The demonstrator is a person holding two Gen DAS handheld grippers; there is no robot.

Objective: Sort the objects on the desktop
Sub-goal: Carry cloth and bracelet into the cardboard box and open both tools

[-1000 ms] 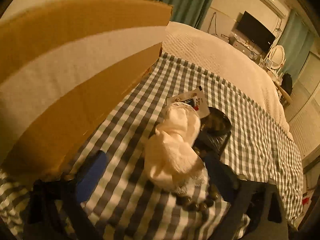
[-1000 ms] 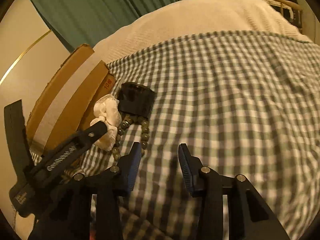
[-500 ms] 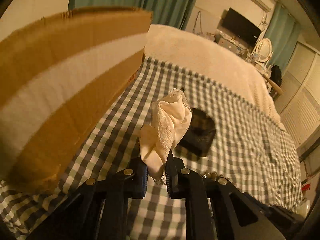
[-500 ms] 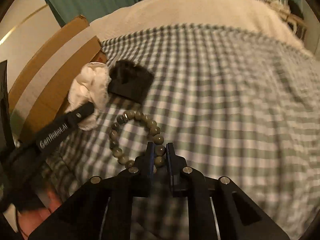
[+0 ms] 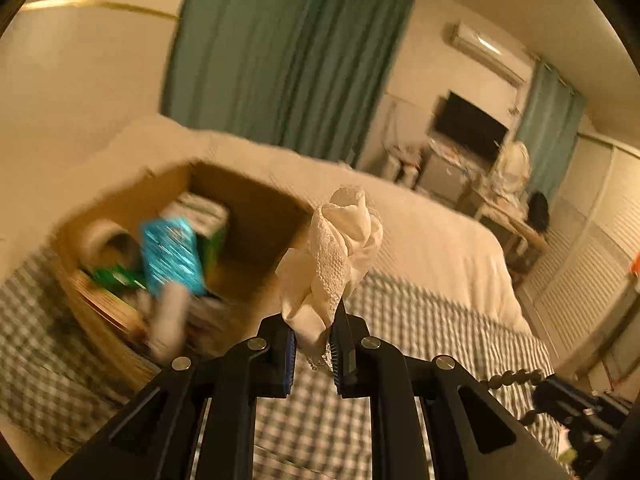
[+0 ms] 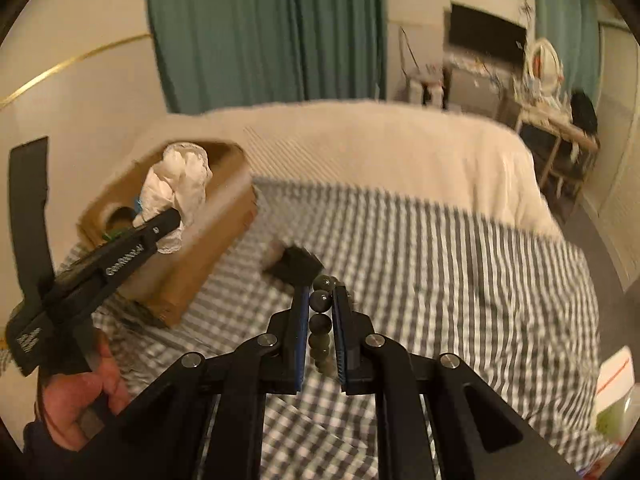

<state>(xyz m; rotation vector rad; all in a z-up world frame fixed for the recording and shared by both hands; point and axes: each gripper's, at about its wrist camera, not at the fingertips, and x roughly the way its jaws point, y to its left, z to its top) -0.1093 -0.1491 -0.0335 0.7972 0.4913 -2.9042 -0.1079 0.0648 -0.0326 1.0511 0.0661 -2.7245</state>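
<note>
A: Item one, left gripper (image 5: 313, 350)?
B: Pinched tight on the cream lace cloth (image 5: 334, 258); cardboard box (image 5: 256, 204) at its ten o'clock.
A: Item two, right gripper (image 6: 321, 334)?
B: Clamped on the bead bracelet (image 6: 321, 322); black case (image 6: 296, 265) on the checked cover (image 6: 460, 280) at twelve.

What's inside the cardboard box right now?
The cardboard box holds a tape roll, a blue packet, green packaging and a pale, blurred item. Those cover the box's floor, so anything beneath them cannot be seen.
</note>
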